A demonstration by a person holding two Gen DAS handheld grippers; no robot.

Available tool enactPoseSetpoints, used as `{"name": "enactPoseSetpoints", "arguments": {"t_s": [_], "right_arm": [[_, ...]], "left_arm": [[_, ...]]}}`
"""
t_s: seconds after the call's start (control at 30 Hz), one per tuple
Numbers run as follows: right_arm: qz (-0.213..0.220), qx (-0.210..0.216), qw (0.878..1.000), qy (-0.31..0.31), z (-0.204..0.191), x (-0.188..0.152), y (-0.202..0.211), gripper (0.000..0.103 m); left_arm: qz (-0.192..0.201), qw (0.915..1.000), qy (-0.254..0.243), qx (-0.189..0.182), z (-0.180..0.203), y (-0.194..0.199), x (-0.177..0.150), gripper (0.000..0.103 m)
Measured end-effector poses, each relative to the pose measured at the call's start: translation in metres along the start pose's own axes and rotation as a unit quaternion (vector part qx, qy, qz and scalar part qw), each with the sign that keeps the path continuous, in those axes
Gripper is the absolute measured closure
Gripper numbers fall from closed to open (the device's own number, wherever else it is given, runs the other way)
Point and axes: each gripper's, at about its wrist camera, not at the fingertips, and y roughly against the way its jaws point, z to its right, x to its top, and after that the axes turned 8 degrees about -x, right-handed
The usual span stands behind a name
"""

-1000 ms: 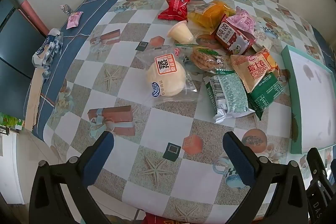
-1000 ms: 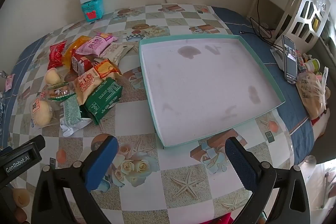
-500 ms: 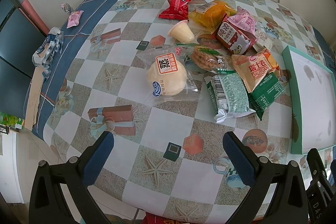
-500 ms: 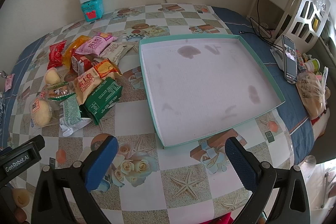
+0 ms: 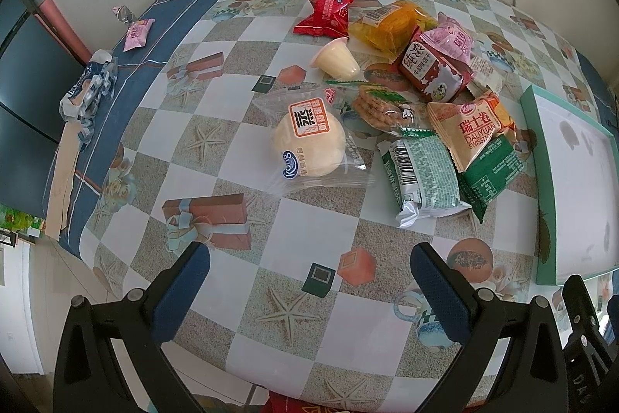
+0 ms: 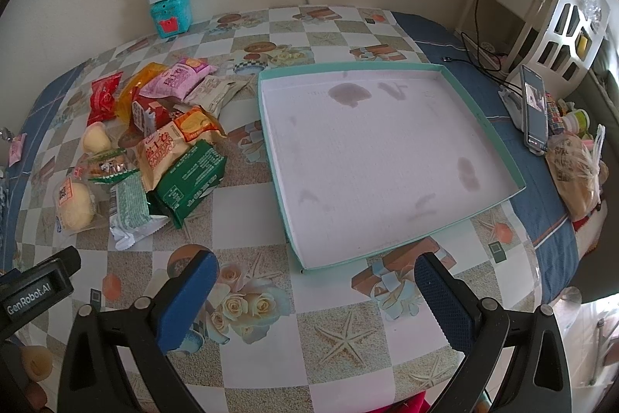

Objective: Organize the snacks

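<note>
A pile of snack packets lies on the patterned tablecloth: a wrapped steamed bun (image 5: 307, 144), a green-white packet (image 5: 421, 177), a dark green packet (image 5: 491, 169), an orange Swiss-roll packet (image 5: 470, 130), a red packet (image 5: 327, 10) and a jelly cup (image 5: 336, 59). The pile also shows at the left of the right wrist view, with the dark green packet (image 6: 191, 177) nearest. An empty teal-rimmed tray (image 6: 483, 119) lies to the right of the pile. My left gripper (image 5: 309, 289) is open and empty, hovering short of the bun. My right gripper (image 6: 317, 293) is open and empty before the tray's near corner.
A teal box with a power strip (image 6: 170, 2) stands at the back wall. A small pink candy (image 5: 137, 31) and a crumpled wrapper (image 5: 89, 91) lie on the blue cloth at left. A phone (image 6: 536, 111) and a bagged item (image 6: 576, 173) sit at right.
The left wrist view has shifted slightly, so the snack pile sits a little further right and lower in view. The right gripper has barely moved. Both grippers stay open.
</note>
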Motion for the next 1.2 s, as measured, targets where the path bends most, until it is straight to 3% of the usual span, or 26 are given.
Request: {"name": "enactPoseSetpoints", "arguments": {"t_s": [0.27, 0.43, 0.53, 0.7, 0.93, 1.2], "right_arm": [[-0.003, -0.003, 1.000, 0.005, -0.003, -0.001, -0.001, 0.000], [-0.003, -0.001, 1.000, 0.014, -0.009, 0.002, -0.002, 0.000], [0.001, 0.014, 1.000, 0.018, -0.015, 0.011, -0.004, 0.000], [-0.008, 0.050, 0.999, 0.018, -0.030, 0.026, -0.012, 0.000], [-0.020, 0.066, 0.998, 0.012, -0.044, 0.042, -0.028, 0.000], [-0.046, 0.037, 0.998, -0.013, -0.038, 0.060, -0.056, 0.000]], "left_arm": [[0.001, 1.0000, 0.009, -0.001, -0.004, -0.001, 0.001, 0.000], [0.005, 0.9991, 0.041, -0.006, -0.015, -0.003, 0.005, 0.000], [0.001, 0.9958, 0.083, -0.040, -0.024, -0.007, 0.012, 0.000], [0.030, 0.9926, 0.115, -0.023, -0.035, -0.007, 0.023, 0.000], [-0.017, 0.9921, 0.109, -0.060, -0.012, -0.028, 0.040, 0.000], [-0.053, 0.9893, 0.108, -0.083, 0.014, -0.053, 0.057, 0.000]]}}
